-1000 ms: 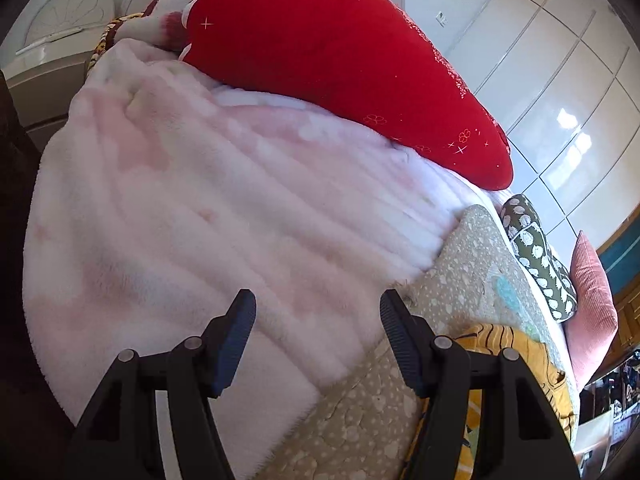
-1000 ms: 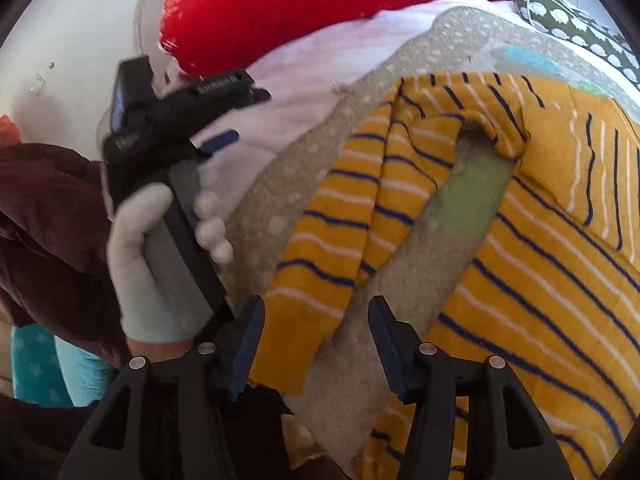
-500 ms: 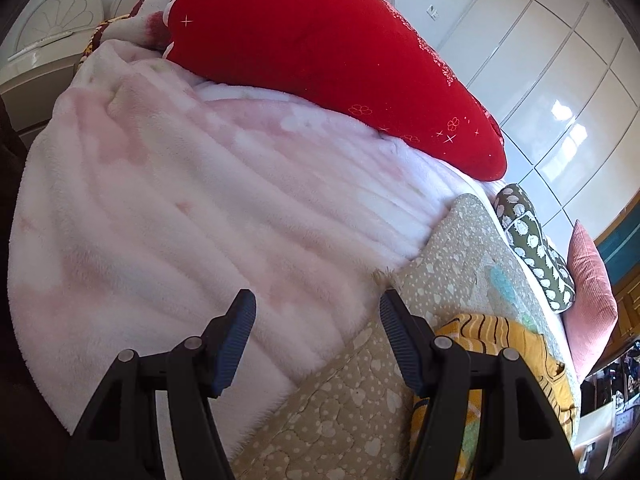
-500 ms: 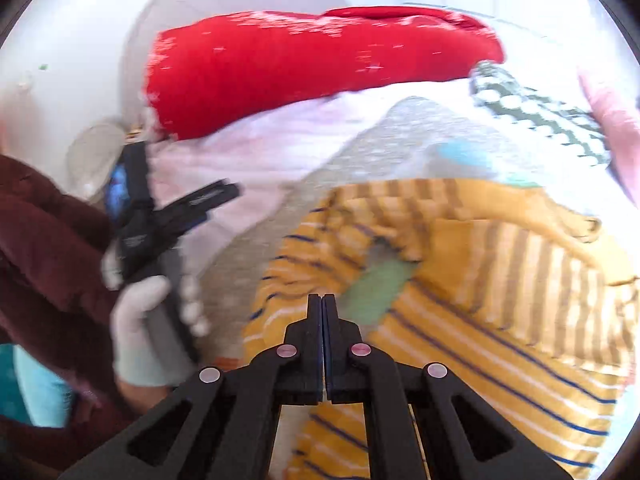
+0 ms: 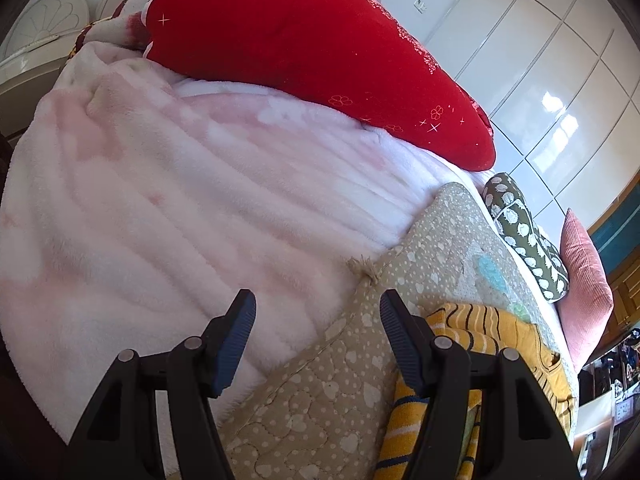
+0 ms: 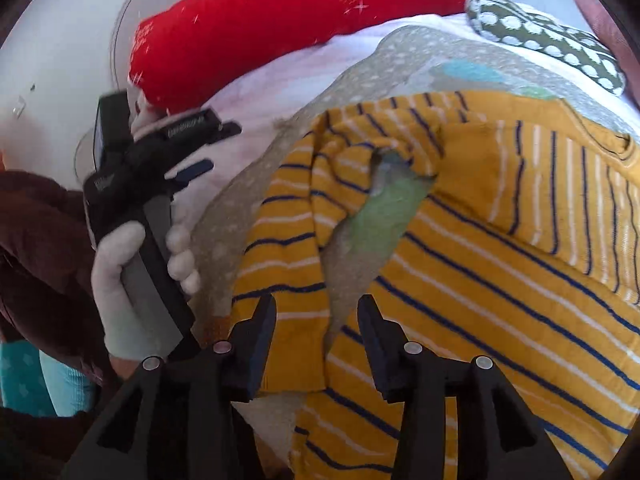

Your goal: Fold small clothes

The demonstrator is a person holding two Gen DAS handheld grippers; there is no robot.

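Note:
A yellow striped sweater (image 6: 500, 264) lies spread on the beige quilted mat (image 6: 224, 248); its left sleeve (image 6: 292, 264) runs down toward me. My right gripper (image 6: 316, 332) is open and empty, hovering just above the sleeve's cuff end. My left gripper (image 5: 316, 332) is open and empty above the mat's edge, with the sweater (image 5: 480, 332) to its right. The left gripper (image 6: 192, 148) also shows in the right wrist view, held in a white-gloved hand at the left.
A fluffy pink blanket (image 5: 180, 200) covers the bed beyond the mat (image 5: 320, 400). A long red pillow (image 5: 320, 48) lies at the head. A green patterned cushion (image 5: 524, 240) and a pink cushion (image 5: 584, 280) lie at the right. White wardrobe doors (image 5: 560, 80) stand behind.
My right gripper shut half a second ago and has opened again, back low over the sleeve cuff. My left gripper stayed open and shifted slightly toward the mat.

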